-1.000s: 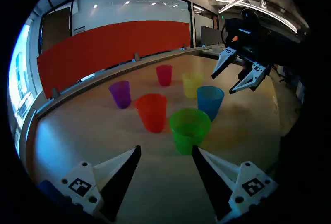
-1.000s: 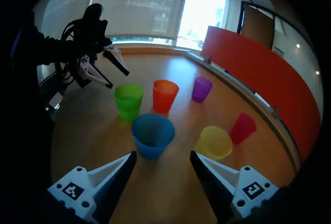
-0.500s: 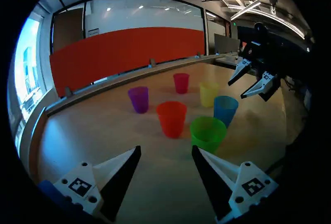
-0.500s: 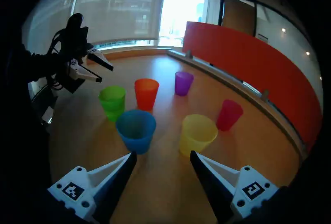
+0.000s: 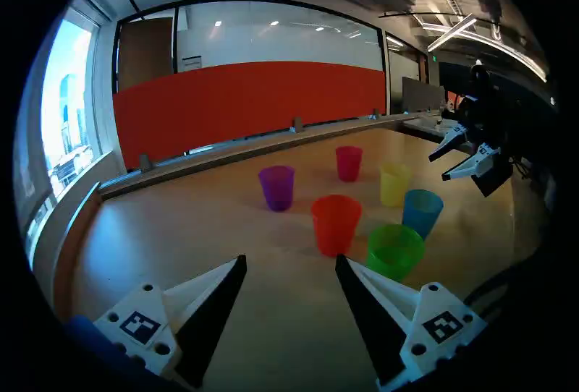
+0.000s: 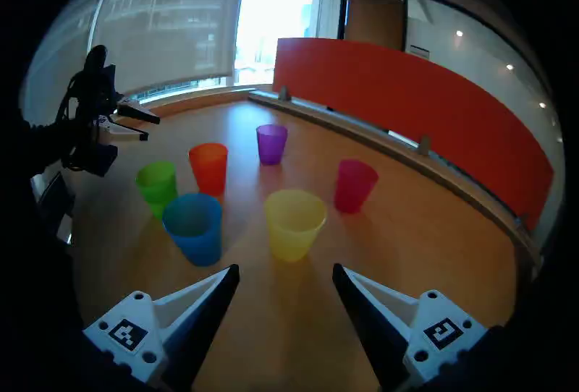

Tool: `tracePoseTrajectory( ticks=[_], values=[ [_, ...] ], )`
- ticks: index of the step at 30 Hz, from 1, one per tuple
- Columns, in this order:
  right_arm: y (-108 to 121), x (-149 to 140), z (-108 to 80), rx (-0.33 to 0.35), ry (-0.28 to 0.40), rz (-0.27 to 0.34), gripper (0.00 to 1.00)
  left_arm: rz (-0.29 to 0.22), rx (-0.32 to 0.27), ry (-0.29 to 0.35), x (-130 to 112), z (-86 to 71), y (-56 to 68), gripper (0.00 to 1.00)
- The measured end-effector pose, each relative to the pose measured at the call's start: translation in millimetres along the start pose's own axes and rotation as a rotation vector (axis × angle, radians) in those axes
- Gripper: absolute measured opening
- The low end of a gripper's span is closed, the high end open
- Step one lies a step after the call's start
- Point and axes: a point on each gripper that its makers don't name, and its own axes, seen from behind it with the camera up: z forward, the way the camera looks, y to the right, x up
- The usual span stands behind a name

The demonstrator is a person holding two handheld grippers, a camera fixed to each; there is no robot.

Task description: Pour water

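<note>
Wooden table [image 5: 181, 211] carries six cups [image 5: 336, 224] as left gripper [image 5: 290, 257] and right gripper [image 6: 286, 267] back away, wide open, empty.

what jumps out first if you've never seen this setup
Six bright cups cluster on the wooden table: purple cup, orange cup, green cup, blue cup, yellow cup, pink cup. A long orange-red wall panel runs behind them. The left gripper and right gripper point at them, open and empty.
</note>
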Motion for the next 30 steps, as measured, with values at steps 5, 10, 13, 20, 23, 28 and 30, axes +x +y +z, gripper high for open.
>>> tracePoseTrajectory(
  ticks=[5,10,13,20,23,28,30],
  values=[
    [13.2,0.4,-6.4,-0.048,0.012,0.023,1.00,-0.014,0.032,0.020,3.5,0.6,-9.8,0.91],
    [25.1,1.5,-11.0,-0.100,0.028,0.048,1.00,-0.033,0.043,0.042,8.5,2.0,-14.9,0.91],
    [31.3,1.9,-14.0,-0.135,0.042,0.057,1.00,-0.040,0.061,0.062,14.6,1.9,-19.7,0.91],
    [47.0,11.4,-22.0,-0.229,0.094,0.073,1.00,-0.088,0.126,0.110,22.4,2.1,-36.1,0.91],
    [56.5,21.1,-26.8,-0.278,0.132,0.083,1.00,-0.114,0.164,0.137,26.1,1.6,-45.5,0.91],
    [73.5,40.4,-36.1,-0.363,0.211,0.110,1.00,-0.152,0.206,0.183,33.3,0.9,-55.4,0.91],
    [78.7,46.8,-39.4,-0.392,0.243,0.121,1.00,-0.156,0.220,0.199,37.1,0.3,-58.7,0.91]
  ],
)
